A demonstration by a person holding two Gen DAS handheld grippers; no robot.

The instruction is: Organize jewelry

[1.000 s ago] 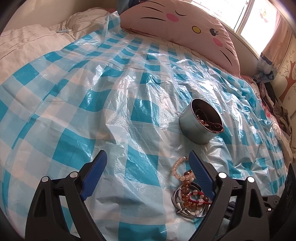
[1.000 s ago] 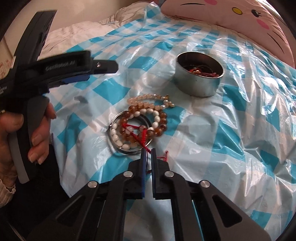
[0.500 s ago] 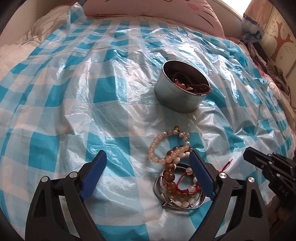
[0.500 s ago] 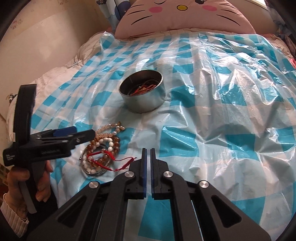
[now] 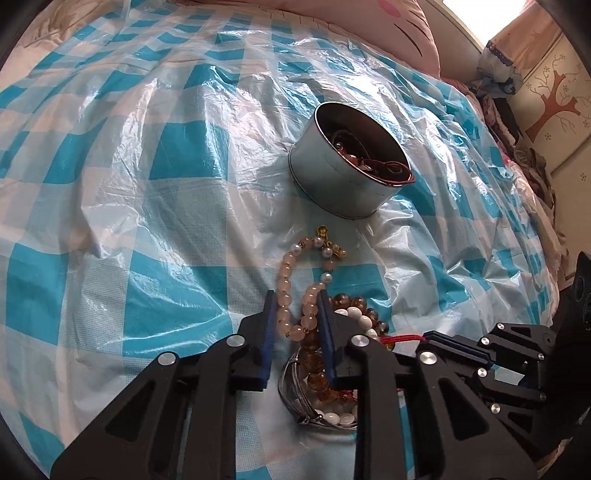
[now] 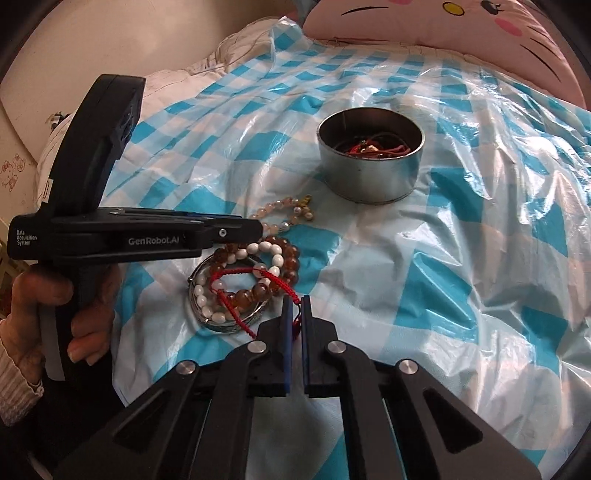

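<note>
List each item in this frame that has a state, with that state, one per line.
left gripper: jaws closing around the pale pink bead bracelet.
right gripper: shut on the red cord.
metal tin: upright, lid off, holding jewelry.
amber bead bracelet: lying in the pile.
white bead bracelet: lying in the pile.
silver bangle: flat, under the beads.

Glossy crinkled plastic sheet (image 5: 184,206), brushed-metal tin (image 5: 343,184)

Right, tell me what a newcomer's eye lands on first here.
The heap of beaded bracelets on the blue-checked plastic sheet, with the left tongs closing around the pale pink bead strand. Just beyond sits a round metal tin holding red cords, and a pink cat-face pillow at the far edge.
</note>
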